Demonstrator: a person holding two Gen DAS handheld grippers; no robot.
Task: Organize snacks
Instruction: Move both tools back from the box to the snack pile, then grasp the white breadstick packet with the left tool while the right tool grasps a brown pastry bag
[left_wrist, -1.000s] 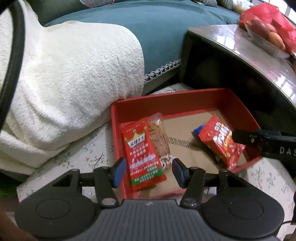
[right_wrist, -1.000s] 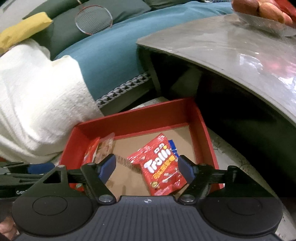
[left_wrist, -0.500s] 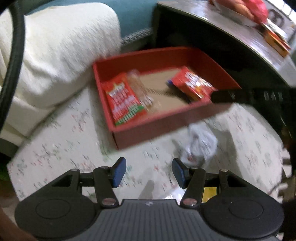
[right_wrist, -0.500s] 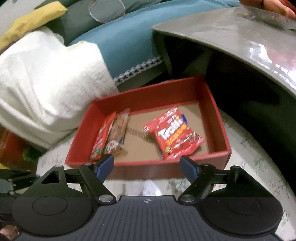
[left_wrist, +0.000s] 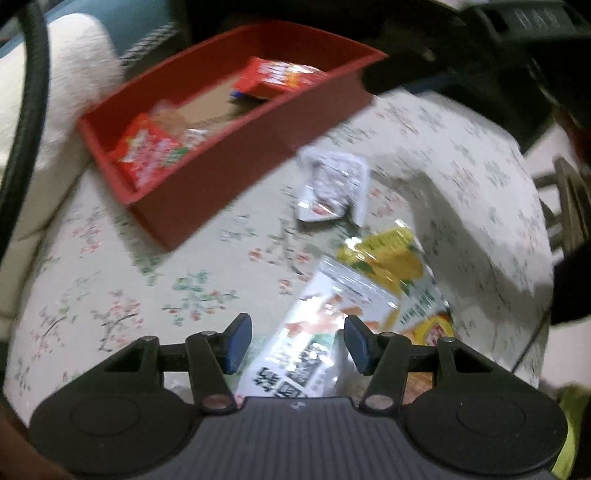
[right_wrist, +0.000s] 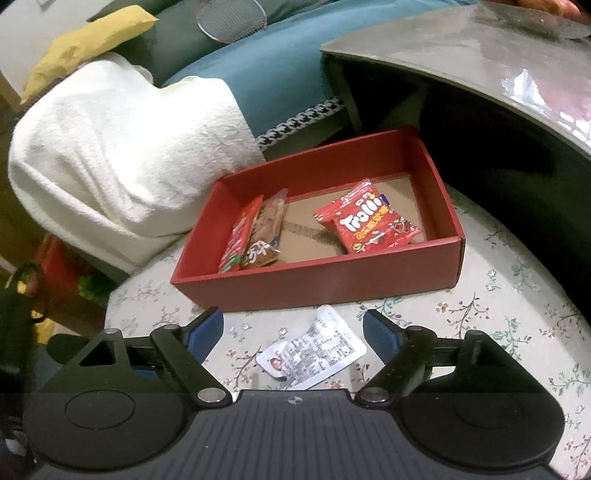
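We are midway through sorting snacks into the shallow red cardboard box (right_wrist: 325, 288), which sits on the floral-patterned cloth-covered counter (right_wrist: 517, 332) beside a cream towelling blanket (right_wrist: 122, 147) and below a glossy grey table top (right_wrist: 480, 62). Three packets already lie inside: a red Trolli gummy bag (right_wrist: 369, 225) toward the right end, and at the left end a red-and-green snack sachet (right_wrist: 240, 236) touching a clear packet of brown strips (right_wrist: 267, 232). Our right tool (right_wrist: 293, 332) hangs with its blue-padded jaws spread wide and empty just above a small white printed sachet (right_wrist: 314, 350) that lies on the cloth just in front of the box's near wall. Our left tool (left_wrist: 297, 341), likewise wide and holding nothing, points at a silvery-white foil packet with red and green print (left_wrist: 317, 332) that overlaps a yellow foil snack bag (left_wrist: 384, 258); this view is blurred, so finer detail is lost. The step in hand looks to be picking the next loose packet. The next move, as we judge it, calls for lowering a tool so its pads straddle a flat sachet, closing on an edge, and then carrying it over the red wall into the free middle of the box.
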